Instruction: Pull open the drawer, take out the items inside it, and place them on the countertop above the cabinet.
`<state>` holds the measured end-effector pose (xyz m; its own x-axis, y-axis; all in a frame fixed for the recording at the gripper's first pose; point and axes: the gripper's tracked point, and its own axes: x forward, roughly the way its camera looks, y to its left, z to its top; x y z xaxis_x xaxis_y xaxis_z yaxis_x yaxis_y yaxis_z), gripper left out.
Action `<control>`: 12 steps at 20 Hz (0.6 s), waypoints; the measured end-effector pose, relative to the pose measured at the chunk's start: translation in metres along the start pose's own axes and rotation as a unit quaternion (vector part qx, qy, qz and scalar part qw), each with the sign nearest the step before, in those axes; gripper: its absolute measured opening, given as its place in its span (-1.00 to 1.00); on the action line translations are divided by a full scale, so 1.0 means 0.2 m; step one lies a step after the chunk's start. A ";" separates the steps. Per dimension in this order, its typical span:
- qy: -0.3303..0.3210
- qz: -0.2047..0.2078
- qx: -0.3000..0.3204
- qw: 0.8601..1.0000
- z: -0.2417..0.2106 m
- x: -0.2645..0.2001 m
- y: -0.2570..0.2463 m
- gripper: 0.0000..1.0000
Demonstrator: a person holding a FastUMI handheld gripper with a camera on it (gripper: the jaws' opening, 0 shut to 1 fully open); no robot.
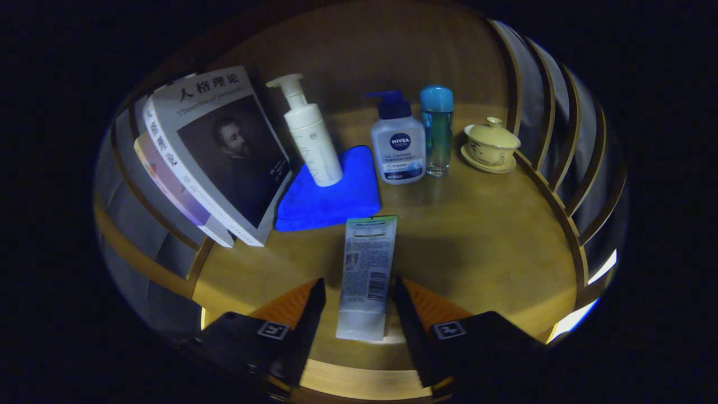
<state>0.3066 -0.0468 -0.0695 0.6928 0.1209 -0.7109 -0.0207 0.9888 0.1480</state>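
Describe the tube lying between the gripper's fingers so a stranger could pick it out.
On the wooden countertop, just in front of the folded blue cloth, a white tube lies flat between the open gripper fingers. Unlike the upright bottles behind, it lies down.

tube (366,269): was white, printed with dark text and barcode
cloth (331,193): was bright blue
pump bottle (312,134): was white
slim bottle (437,132): was clear blue-green, blue cap
lidded cup (491,147): was cream, dark markings
countertop (482,224): was brown wood
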 end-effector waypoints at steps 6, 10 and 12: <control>-0.122 -0.007 -0.049 0.991 0.08 -0.28 0.09 0.96; -0.232 0.015 -0.046 0.972 0.06 -0.59 0.19 0.96; -0.279 0.018 -0.041 0.959 0.01 -0.75 0.22 0.96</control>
<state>0.2026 -0.0216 0.0450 0.9679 0.1117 -0.2250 -0.0922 0.9912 0.0953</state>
